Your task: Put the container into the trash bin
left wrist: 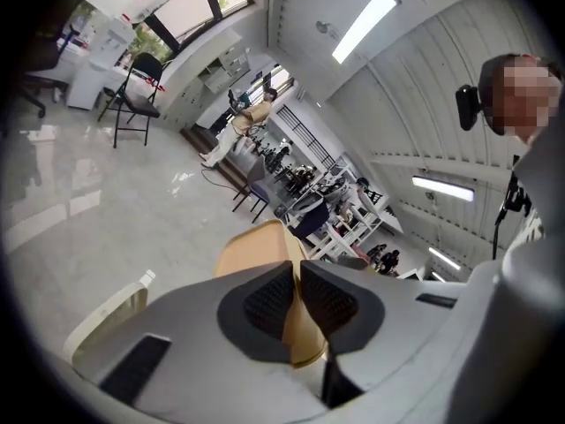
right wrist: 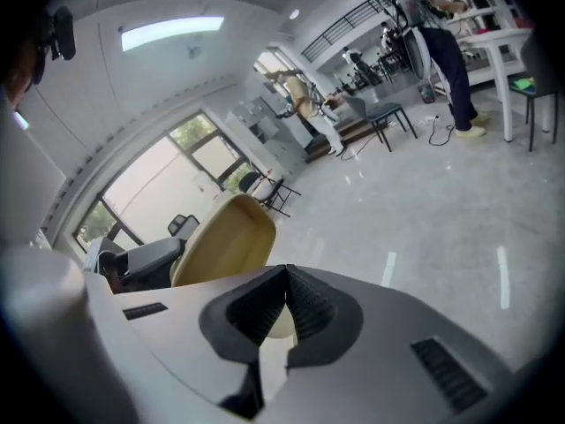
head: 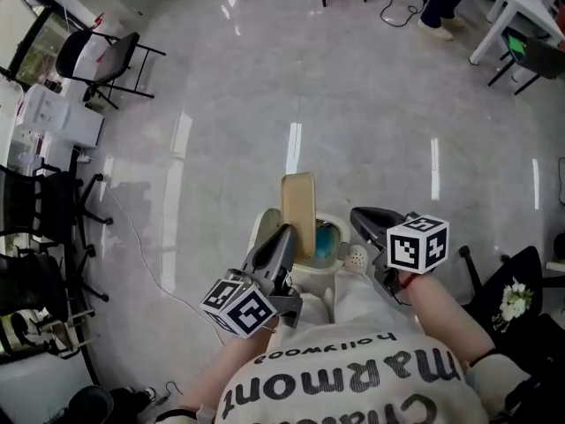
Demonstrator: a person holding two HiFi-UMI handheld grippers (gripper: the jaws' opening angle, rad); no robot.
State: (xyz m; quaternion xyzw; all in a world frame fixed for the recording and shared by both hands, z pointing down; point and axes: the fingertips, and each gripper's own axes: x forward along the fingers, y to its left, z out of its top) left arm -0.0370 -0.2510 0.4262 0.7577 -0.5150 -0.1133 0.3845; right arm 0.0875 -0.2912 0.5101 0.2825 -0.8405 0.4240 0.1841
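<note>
Both flanked the trash bin (head: 313, 279): the left tool (left wrist: 297, 291) clamped the upright container (head: 298, 203), lower end inside; the right tool (right wrist: 284, 300) sat closed, empty.

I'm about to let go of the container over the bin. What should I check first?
1. Grip on the container: ok. The left gripper has its jaws shut on the container's edge.
2. Container over the trash bin: ok. In the head view it stands upright with its lower end inside the rim.
3. Container down in the bin: not ok. Most of it stands above the rim.
4. Right gripper out of the way: ok. It is beside the bin's right rim, apart from the container, jaws together.
5. Room inside the bin: cannot tell. Something blue shows inside.
</note>
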